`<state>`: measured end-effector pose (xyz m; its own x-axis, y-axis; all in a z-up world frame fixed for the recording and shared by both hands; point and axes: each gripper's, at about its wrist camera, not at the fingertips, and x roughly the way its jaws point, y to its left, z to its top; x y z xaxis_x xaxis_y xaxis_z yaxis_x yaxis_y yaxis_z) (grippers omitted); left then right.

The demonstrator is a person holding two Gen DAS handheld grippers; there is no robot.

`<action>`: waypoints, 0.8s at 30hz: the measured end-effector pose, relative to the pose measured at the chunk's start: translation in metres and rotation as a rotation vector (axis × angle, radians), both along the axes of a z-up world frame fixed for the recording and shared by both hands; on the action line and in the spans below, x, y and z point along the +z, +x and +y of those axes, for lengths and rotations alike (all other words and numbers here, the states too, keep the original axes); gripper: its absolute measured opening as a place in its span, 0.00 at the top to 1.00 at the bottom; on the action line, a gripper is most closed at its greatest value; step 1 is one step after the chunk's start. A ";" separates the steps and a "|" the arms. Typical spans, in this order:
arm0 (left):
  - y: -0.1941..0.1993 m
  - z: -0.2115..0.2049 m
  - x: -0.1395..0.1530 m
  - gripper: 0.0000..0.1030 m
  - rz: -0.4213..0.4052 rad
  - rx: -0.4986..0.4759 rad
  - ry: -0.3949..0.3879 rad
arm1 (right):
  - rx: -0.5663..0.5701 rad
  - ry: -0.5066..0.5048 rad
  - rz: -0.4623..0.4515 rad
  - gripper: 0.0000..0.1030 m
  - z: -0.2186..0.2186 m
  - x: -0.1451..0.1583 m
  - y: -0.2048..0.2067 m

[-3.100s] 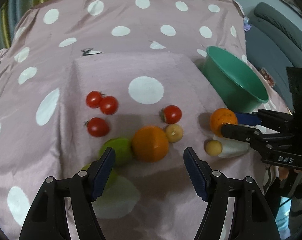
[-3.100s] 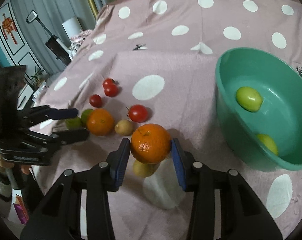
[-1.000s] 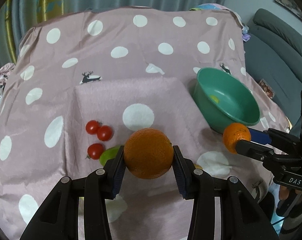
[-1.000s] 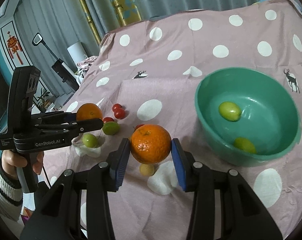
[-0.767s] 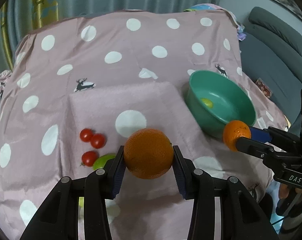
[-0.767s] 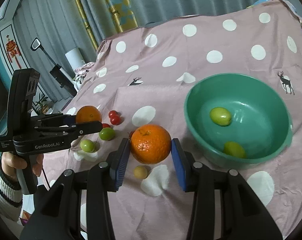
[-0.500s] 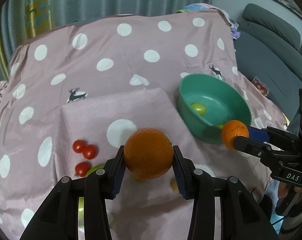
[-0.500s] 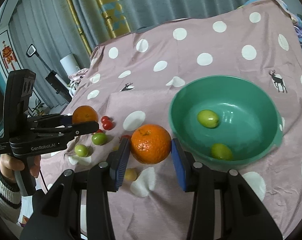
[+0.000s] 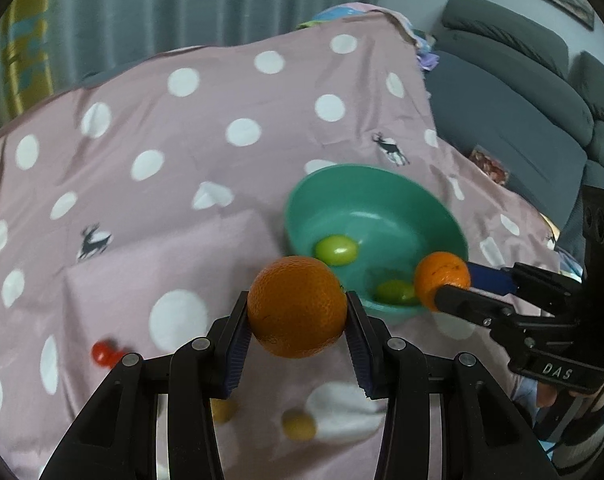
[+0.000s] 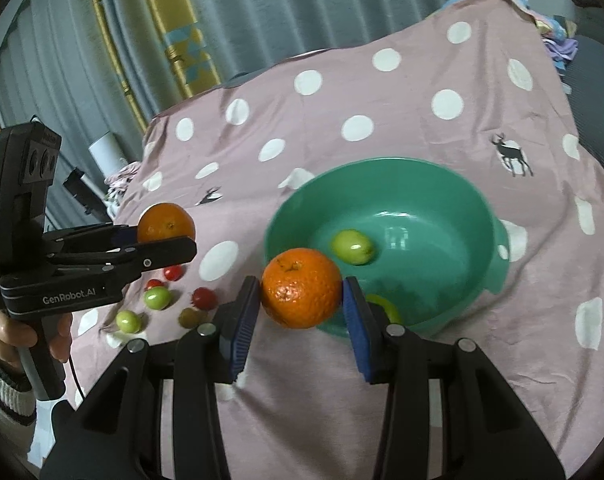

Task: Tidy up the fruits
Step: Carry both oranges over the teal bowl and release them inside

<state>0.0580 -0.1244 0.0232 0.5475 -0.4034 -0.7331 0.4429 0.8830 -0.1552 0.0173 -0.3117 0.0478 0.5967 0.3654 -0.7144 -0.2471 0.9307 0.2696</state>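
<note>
- Oranges, two round and pebbled, are each clamped in a gripper: the larger orange sits between the blue pads of the left gripper, the smaller orange between the pads of the right gripper.
- Just ahead of the right gripper's fingertips stands a green plastic bowl on a pink cloth with white dots; the smaller orange hangs at its near rim.
- Inside the bowl, beyond that orange, lies one green plum; a second green plum peeks from behind the right pad.
- Left of the right gripper, red cherry tomatoes and small green fruits lie on the cloth, below the left gripper.
- A person's hand in a striped cuff grips the left gripper's handle.
</note>
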 end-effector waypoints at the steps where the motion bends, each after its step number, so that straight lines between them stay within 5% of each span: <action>1: 0.003 -0.005 -0.001 0.57 0.003 -0.009 -0.007 | -0.006 0.000 0.001 0.58 -0.003 -0.001 0.001; 24: 0.038 -0.075 -0.034 0.57 0.045 -0.134 0.080 | -0.075 -0.084 0.041 0.58 -0.030 -0.023 0.020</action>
<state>0.0957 -0.1995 -0.0113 0.4590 -0.4100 -0.7882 0.5517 0.8269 -0.1089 0.0372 -0.3415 0.0246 0.5896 0.2591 -0.7651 -0.1667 0.9658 0.1986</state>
